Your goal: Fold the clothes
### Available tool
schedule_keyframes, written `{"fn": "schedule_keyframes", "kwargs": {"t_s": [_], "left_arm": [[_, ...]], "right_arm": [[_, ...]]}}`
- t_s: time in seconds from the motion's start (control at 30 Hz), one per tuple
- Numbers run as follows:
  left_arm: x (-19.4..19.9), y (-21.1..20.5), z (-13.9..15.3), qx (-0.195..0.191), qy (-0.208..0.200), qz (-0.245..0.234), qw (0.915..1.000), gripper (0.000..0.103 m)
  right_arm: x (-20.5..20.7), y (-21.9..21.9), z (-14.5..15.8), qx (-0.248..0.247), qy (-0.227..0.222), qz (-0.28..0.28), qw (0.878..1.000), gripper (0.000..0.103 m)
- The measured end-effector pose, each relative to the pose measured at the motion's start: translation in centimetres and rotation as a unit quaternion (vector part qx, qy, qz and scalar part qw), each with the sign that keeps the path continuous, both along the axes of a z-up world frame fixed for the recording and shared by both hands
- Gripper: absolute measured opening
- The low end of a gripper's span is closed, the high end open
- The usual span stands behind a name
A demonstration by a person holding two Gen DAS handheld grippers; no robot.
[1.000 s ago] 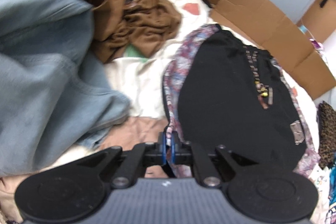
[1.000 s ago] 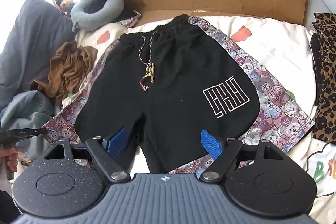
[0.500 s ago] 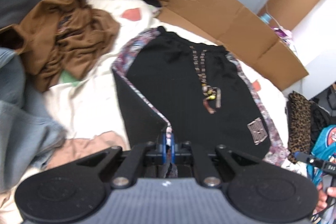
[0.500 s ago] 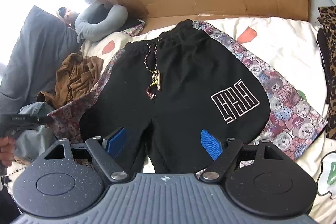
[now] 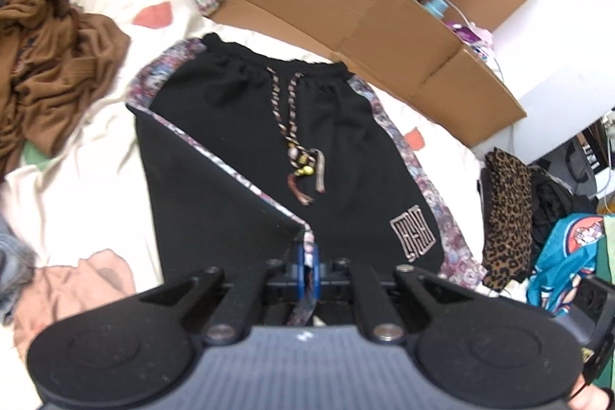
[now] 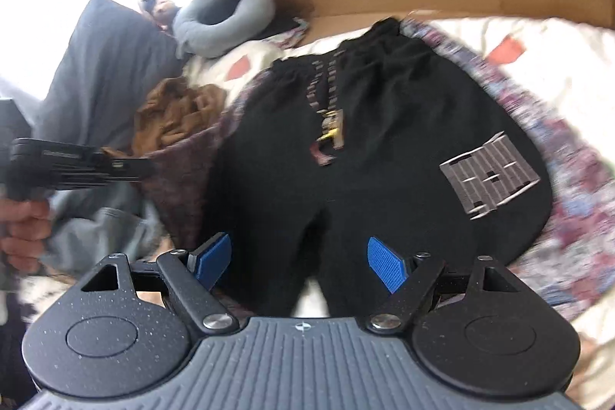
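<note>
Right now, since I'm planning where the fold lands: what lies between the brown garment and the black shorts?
In the left wrist view, only bare cream bedsheet separates the brown garment from the black shorts; no other clothing lies on that strip.

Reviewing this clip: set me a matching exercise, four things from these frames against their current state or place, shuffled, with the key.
Things:
1. left gripper
2. right gripper
3. crumpled brown garment
4. leopard-print cloth

States or places:
A. open, above the black shorts with patterned side stripes
B. piled on the cream bedsheet beside the shorts' waistband
C. shut on the shorts' patterned hem, lifting it
D. at the bed's edge, beyond the leg with the white logo

Pairs: 1-C, 2-A, 3-B, 4-D
</note>
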State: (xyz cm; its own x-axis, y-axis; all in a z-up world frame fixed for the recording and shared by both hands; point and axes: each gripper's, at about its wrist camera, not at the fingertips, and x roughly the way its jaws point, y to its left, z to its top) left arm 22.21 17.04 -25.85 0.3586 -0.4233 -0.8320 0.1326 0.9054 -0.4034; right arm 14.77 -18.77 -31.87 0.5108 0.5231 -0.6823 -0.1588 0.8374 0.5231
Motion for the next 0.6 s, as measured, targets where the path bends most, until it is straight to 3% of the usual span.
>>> {"fn": "schedule_keyframes", "kwargs": {"t_s": [0.47, 0.6], "left_arm": [[0.5, -6.2, -1.1, -0.04, 0.032, -0.025, 0.9984, 0.004], [0.7, -7.5, -1.2, -0.047, 0.042, -0.026, 0.9976, 0.004]], "right_arm": [[1.7, 4.6, 0.2, 0.029, -0.058, 0.068, 0.996, 0.083], [2.1, 5.1, -0.1, 0.029, -0.063, 0.067, 0.995, 0.075]]}}
